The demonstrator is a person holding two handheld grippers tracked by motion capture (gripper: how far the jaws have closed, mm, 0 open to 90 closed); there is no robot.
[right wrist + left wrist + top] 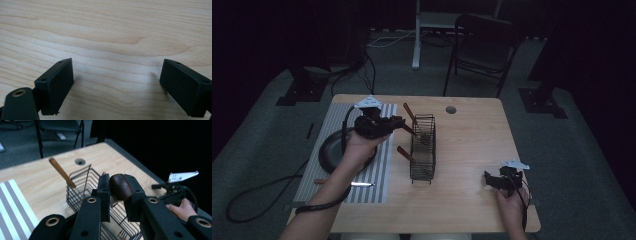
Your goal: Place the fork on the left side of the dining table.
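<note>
My left gripper [399,124] hovers at the left side of a black wire basket [423,150], its jaws shut on the dark red-brown wooden handle [121,187] of a utensil. The rest of that utensil is hidden behind the jaws. A lighter wooden handle [61,172] leans out of the basket's far end [80,182]. In the high view another brown handle [404,153] pokes out of the basket's left side. My right gripper [493,181] rests low near the table's front right, and its jaws [116,90] stand wide open over bare wood.
A grey-and-white striped placemat [377,175] covers the table's left side, with a black round plate [328,150] on it and a wooden-handled knife [346,183] near its front. A cable hole [451,109] lies at the back. A chair [484,45] stands beyond the table.
</note>
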